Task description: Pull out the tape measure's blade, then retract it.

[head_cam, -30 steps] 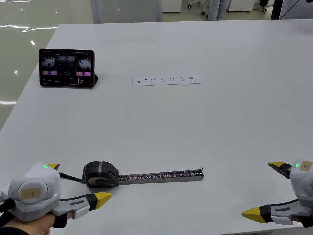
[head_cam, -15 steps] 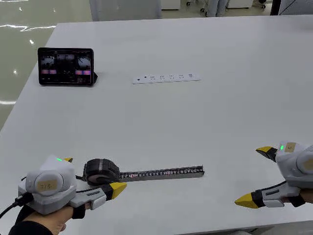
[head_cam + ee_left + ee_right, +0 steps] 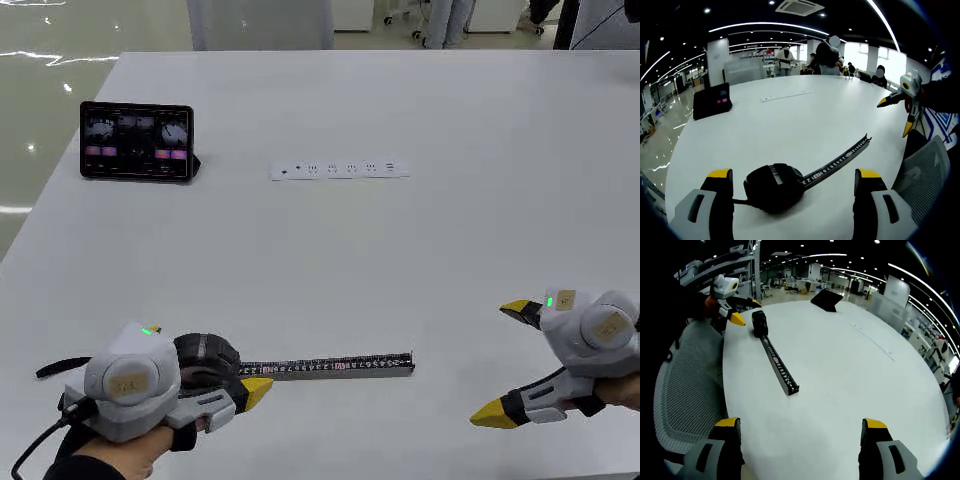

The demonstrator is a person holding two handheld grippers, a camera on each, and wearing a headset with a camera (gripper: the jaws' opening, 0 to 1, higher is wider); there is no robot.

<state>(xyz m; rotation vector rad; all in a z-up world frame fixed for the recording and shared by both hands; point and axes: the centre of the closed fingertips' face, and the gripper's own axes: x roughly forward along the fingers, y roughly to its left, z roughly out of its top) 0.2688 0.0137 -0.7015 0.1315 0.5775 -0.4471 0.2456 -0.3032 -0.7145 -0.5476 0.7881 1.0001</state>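
Observation:
A black tape measure lies on the white table near its front edge, with its blade drawn out to the right. My left gripper is open around the case, one yellow tip on each side. The blade runs away to the right between the jaws. My right gripper stands open at the front right, well apart from the blade's end. In the right gripper view the blade and case lie ahead to the left, with nothing between the jaws.
A black tablet stands propped at the back left. A white power strip lies at the table's middle back. A mesh chair sits by the table's front edge. Several people stand beyond the far end.
My left gripper has moved right, up to the tape measure, so its jaws now flank the case. My right gripper has shifted left, toward the blade's end. The tape has stayed in place.

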